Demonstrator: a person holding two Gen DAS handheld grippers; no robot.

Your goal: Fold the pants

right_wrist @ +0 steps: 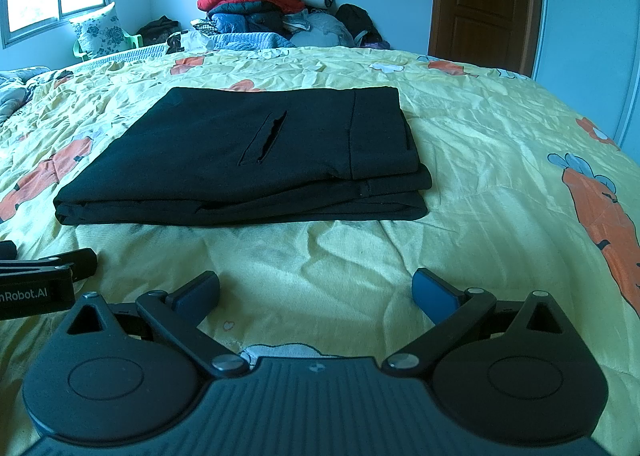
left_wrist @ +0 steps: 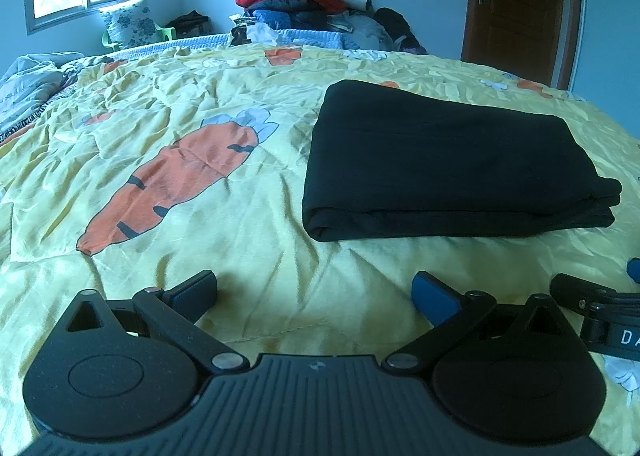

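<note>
**Black pants folded on the bed, both grippers empty**

Black fabric is what I see first: the pants (right_wrist: 240, 160) lie folded into a compact, layered rectangle on a yellow quilt (right_wrist: 480, 184) printed with orange carrots, spread across the bed. A slit pocket shows on the top layer. My left gripper (left_wrist: 316, 292) and right gripper (right_wrist: 316, 292) both rest low over the quilt, just short of the near edge of the pants, side by side. Each has its jaws spread wide with nothing between them.

I judge the folding to be essentially done. The risk from here is undoing it: if I move either gripper forward carelessly, a blue pad could catch the stacked near edge and drag the layers askew. The quilt is wrinkled and soft, so snagging it could also shift the bundle. A pile of clothes (right_wrist: 264, 4) sits beyond the bed, well apart.
</note>
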